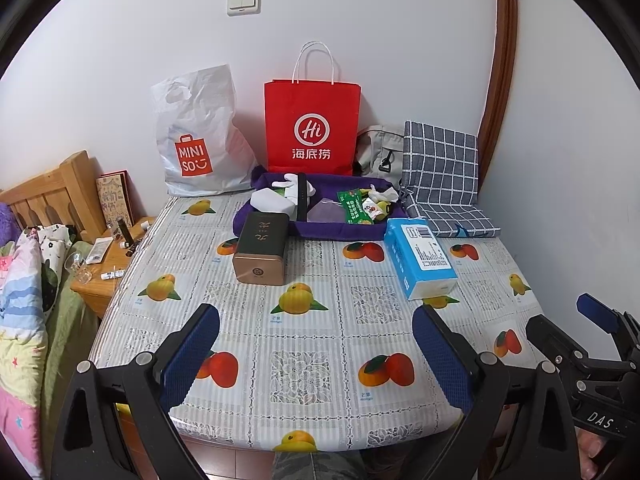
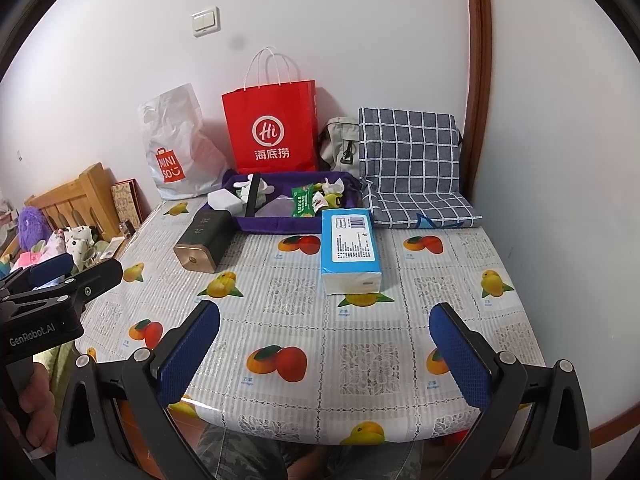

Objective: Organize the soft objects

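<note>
Blue tissue pack (image 2: 350,250) lies well beyond both wide-spread, empty grippers (image 2: 324,354) (image 1: 316,346).

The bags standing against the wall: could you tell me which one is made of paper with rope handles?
The red bag, standing upright in the middle. The white bag to its left is crumpled plastic with cut-out handles.

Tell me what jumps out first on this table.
The red paper bag stands upright against the wall at the back centre, behind a purple fabric tray of small items. In front, a blue tissue pack lies on the fruit-print tablecloth; both grippers hover open at the near edge.
</note>
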A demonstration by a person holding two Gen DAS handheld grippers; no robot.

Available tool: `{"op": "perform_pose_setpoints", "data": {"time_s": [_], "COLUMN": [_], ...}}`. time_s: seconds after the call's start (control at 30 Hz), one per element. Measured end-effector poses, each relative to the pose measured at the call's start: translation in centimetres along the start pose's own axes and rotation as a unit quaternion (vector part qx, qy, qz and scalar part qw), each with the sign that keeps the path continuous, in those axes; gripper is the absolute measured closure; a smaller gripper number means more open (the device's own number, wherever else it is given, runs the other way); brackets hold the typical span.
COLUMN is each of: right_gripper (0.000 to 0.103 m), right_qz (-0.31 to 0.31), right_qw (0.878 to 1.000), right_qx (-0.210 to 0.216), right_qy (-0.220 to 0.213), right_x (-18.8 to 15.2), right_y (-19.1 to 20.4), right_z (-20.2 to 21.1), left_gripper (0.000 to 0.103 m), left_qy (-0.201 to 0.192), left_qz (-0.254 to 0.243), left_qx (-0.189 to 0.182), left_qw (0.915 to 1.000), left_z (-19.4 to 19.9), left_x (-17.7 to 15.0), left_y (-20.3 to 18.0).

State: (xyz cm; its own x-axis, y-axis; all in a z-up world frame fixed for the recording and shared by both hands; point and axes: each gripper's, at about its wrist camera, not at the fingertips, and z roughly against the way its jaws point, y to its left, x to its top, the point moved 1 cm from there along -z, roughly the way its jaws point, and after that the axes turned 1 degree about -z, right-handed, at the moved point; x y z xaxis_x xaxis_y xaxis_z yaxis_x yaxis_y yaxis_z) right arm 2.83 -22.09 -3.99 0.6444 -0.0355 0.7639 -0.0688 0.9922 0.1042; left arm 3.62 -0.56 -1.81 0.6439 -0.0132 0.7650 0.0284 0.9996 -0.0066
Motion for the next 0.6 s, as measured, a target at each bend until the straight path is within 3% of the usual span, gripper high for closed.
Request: {"op": "perform_pose_setpoints", "data": {"time_s": [0.6], "right_gripper": [0.0], "right_qz": [0.005], "right_qw": [1.0], "right_qx": [0.002], "right_qy": [-0.003], "right_x": [0.25], "right_y": [-0.12], "right_z": [0.16], "left_gripper": [0.005], "left_qy": [-0.003], "left_qz": [-0.006], "left_qx": [0.001], "left_qw": [1.0], "left_z": [-0.01], "left_x": [0.35], "left_y": [-0.26]}}
